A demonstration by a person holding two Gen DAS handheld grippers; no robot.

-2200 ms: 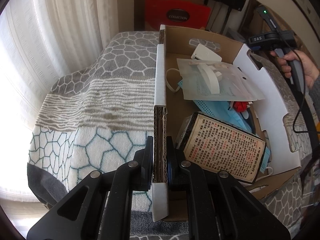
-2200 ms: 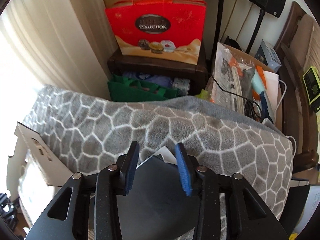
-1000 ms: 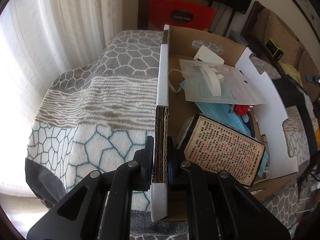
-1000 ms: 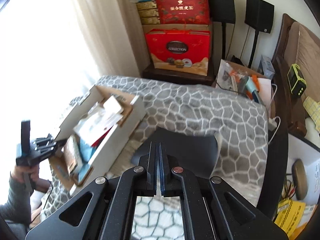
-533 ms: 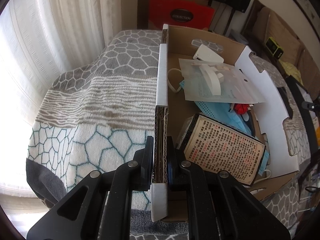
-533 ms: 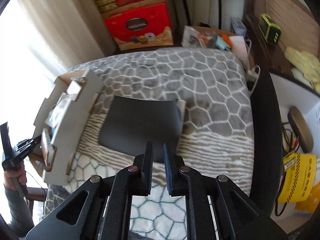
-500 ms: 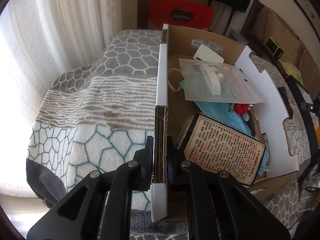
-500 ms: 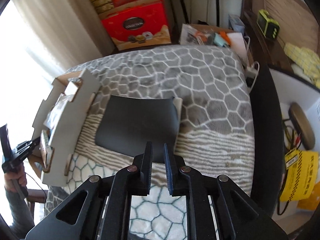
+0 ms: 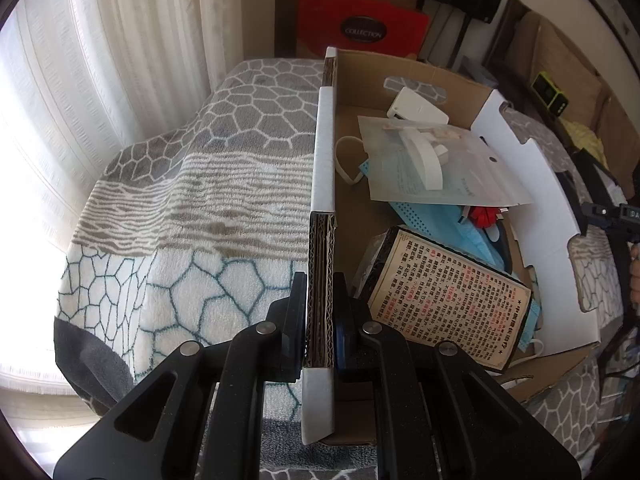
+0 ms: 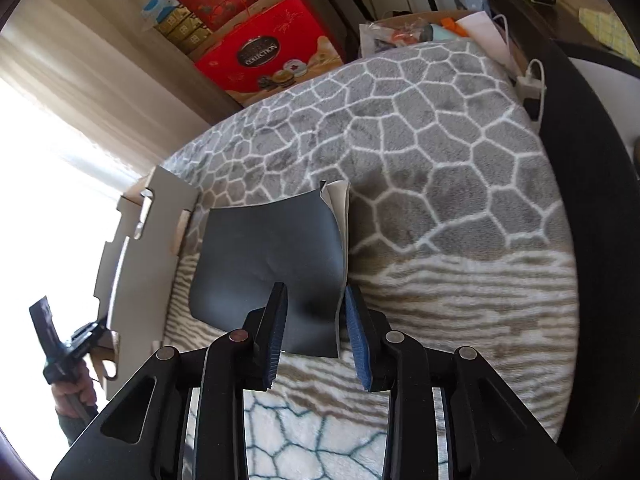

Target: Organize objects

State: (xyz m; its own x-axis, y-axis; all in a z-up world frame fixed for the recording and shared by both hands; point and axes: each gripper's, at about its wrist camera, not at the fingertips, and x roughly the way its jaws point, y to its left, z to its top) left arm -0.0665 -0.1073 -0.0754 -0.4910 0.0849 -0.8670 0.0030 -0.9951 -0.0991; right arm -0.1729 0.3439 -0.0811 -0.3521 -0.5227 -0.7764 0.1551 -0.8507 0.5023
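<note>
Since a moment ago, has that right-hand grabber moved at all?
Yes. The right gripper has dropped toward the black notebook on the blanket, which now looms larger between its opening jaws, untouched; the red gift box has slid upward.

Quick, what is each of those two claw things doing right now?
Left gripper: shut on the cardboard box wall, holding it.
Right gripper: fingers opening, empty, poised over the near edge of the black notebook.

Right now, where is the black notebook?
In the right wrist view the black notebook lies flat on the blanket, beside the cardboard box, just ahead of the right gripper.
</note>
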